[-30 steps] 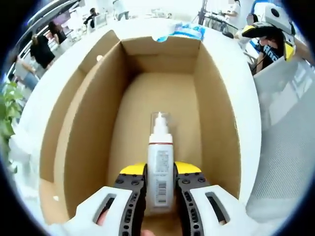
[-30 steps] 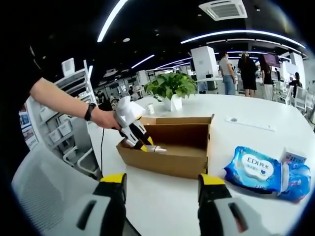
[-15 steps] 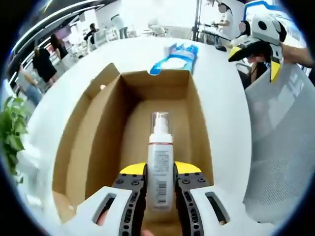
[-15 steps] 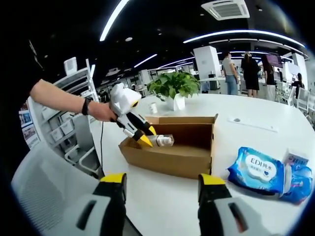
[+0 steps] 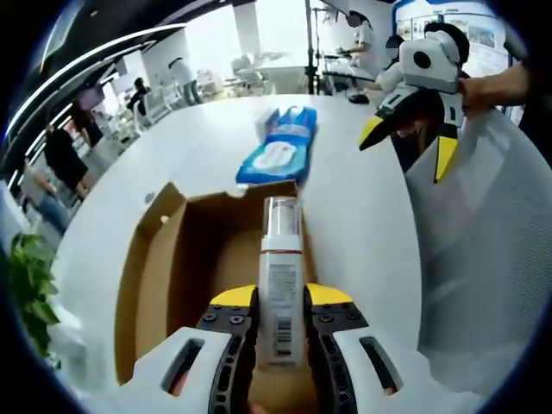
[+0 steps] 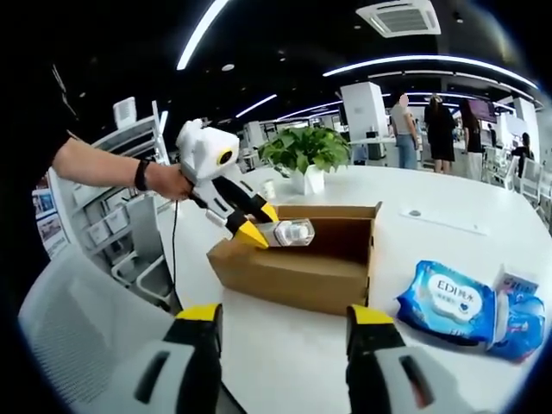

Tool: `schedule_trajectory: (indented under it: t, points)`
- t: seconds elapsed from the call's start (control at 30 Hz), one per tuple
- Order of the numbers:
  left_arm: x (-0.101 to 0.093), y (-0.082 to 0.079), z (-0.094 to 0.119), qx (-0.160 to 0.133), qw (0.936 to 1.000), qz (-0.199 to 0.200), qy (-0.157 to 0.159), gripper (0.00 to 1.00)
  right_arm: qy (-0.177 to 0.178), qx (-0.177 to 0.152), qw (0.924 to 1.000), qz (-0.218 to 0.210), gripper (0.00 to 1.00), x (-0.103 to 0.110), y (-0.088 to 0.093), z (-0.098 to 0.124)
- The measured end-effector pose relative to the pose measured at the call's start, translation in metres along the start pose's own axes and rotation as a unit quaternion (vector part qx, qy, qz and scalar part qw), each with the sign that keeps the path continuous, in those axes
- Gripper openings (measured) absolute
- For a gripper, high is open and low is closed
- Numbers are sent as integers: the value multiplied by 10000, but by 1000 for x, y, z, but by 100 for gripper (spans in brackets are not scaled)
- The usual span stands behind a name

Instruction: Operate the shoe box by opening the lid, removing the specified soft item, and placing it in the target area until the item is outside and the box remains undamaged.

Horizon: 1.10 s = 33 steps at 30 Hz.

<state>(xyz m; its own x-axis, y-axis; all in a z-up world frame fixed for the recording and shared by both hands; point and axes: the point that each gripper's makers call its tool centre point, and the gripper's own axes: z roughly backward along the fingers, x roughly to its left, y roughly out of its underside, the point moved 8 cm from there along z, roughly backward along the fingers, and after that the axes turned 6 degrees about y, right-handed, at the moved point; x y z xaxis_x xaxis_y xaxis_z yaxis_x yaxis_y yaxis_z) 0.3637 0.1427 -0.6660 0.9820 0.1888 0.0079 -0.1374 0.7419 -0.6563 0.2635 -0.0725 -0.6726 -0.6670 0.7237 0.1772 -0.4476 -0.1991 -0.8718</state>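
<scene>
Above box (image 5: 164, 267): bottle (image 5: 280, 293) pinched in left gripper (image 5: 280, 321), right gripper (image 6: 280, 326) open, empty; could slip if grip loosens.

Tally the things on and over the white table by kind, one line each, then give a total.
Cardboard box: 1
Pump bottle, held in the left gripper: 1
Blue wipes packs: 2
Small white carton on the packs: 1
Potted plant: 1
Total: 6
</scene>
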Motion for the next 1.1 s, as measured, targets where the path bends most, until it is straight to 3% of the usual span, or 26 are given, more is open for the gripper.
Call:
schedule_trajectory:
  t: [0.3,0.6,0.93,1.1]
  points:
    - [-21,-28,-2,-216,9979,-382,482,19,25,-119,9999,37,54,-2,-5,0]
    - [-44,-51,-7,-392,9905,-662,1139,19,-131,-192,9995,215,51,-4,-10,1]
    - [-54,-58,-12,-456,9820,-713,1690,19,-766,-406,9957,328,40,2,-21,-1]
    - [-60,-61,-13,-490,9756,-722,2013,19,-1062,-289,9923,575,37,7,-20,-1]
